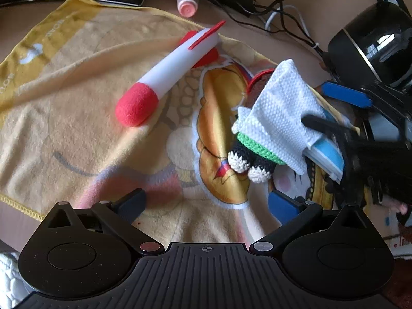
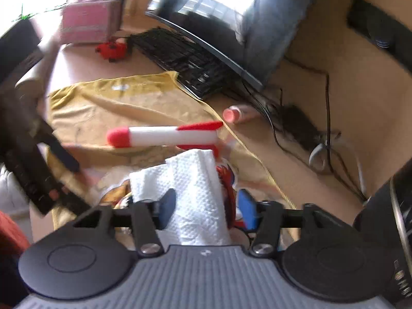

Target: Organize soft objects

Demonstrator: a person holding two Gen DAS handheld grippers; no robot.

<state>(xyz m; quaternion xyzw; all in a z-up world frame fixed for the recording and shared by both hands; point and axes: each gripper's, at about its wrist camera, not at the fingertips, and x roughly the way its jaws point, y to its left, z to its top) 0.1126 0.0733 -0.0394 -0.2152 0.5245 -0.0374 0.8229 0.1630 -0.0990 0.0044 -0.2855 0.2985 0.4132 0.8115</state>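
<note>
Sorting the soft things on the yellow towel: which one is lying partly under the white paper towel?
The crocheted doll: its green body and black-and-white feet poke out from beneath the white paper towel. The red-and-white foam rocket lies uncovered, apart, farther up the yellow towel.

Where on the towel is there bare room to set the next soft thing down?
Free: the towel left of the foam rocket, down to the left tongs. Crowded: the right side, where paper towel covers the crochet doll beside the right tongs.
</note>
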